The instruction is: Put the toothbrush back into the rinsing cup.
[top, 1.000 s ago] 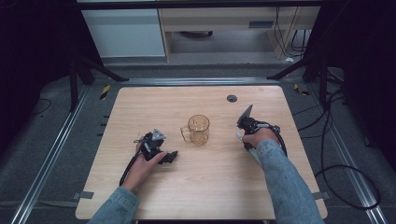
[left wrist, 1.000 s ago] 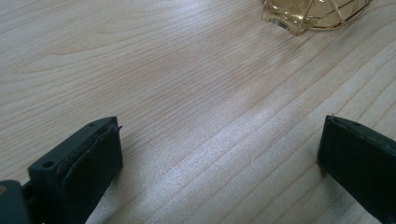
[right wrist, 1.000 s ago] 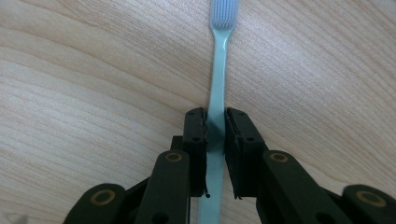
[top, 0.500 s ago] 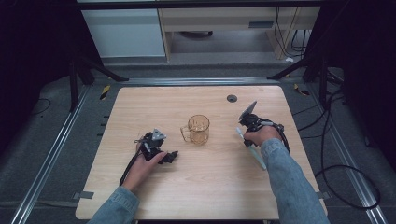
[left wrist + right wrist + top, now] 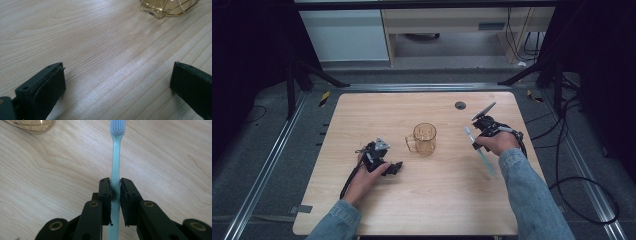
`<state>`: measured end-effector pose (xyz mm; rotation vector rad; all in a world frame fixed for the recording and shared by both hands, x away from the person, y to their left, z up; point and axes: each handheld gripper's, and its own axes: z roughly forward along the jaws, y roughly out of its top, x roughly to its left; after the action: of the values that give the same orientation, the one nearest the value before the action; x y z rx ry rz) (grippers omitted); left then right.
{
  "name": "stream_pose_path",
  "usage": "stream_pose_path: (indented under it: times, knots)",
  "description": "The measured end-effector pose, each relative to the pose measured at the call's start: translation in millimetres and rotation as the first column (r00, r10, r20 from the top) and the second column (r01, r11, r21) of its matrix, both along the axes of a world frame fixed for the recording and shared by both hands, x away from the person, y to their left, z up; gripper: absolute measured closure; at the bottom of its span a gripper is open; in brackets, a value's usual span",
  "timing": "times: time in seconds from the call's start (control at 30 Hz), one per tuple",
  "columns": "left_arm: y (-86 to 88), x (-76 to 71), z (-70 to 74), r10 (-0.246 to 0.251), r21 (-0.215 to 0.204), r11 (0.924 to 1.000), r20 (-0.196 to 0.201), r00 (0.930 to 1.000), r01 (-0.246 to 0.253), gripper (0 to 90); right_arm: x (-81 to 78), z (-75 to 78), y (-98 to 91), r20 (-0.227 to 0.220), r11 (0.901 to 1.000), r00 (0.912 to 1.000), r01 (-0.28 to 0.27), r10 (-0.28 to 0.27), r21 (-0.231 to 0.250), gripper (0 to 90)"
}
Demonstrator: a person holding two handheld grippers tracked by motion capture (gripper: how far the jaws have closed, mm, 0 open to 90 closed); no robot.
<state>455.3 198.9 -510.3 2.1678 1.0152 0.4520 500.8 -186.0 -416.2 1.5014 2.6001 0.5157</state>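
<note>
Carrying toothbrush [image 5: 115,157] clamped mid-handle in right gripper [image 5: 115,191], bristle end leading; amber cup [image 5: 424,138] sits at table centre, about 9 o'clock of it. Tip the brush upright over the rim before releasing. Left gripper [image 5: 117,80] rests wide open, empty, at cup's 8 o'clock.

The pale blue-green toothbrush [image 5: 115,157] is clamped mid-handle above the table, right of the upright amber glass mug [image 5: 425,138].

Wooden table [image 5: 362,120], grey floor [image 5: 262,165], white cabinet [image 5: 344,35]
</note>
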Motion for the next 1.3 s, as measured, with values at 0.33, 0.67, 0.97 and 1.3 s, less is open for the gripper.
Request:
stream_pose_path:
  times: [0.33,0.67,0.97,1.3]
  knots:
    - [-0.1,0.0,0.0,0.0,0.0,1.0,0.0,1.0,0.0,0.0,-10.2,15.8,3.1,0.089,0.9979,0.9959,-0.024,0.018,0.06,79.4]
    - [-0.1,0.2,-0.1,0.0,0.0,1.0,0.001,1.0,0.0,0.0,-20.1,24.2,3.4,0.16,0.9936,0.986,-0.063,0.047,0.095,79.4]
    - [-0.1,0.3,-0.1,-0.002,0.0,1.0,0.001,1.0,0.002,0.0,-30.2,31.4,18.1,0.189,0.9865,0.9774,-0.117,0.094,0.114,79.4]
    - [-0.1,0.7,0.0,-0.005,0.002,1.0,0.002,1.0,0.005,0.0,-39.2,36.4,19.5,0.24,0.9768,0.963,-0.159,0.122,0.143,79.4]
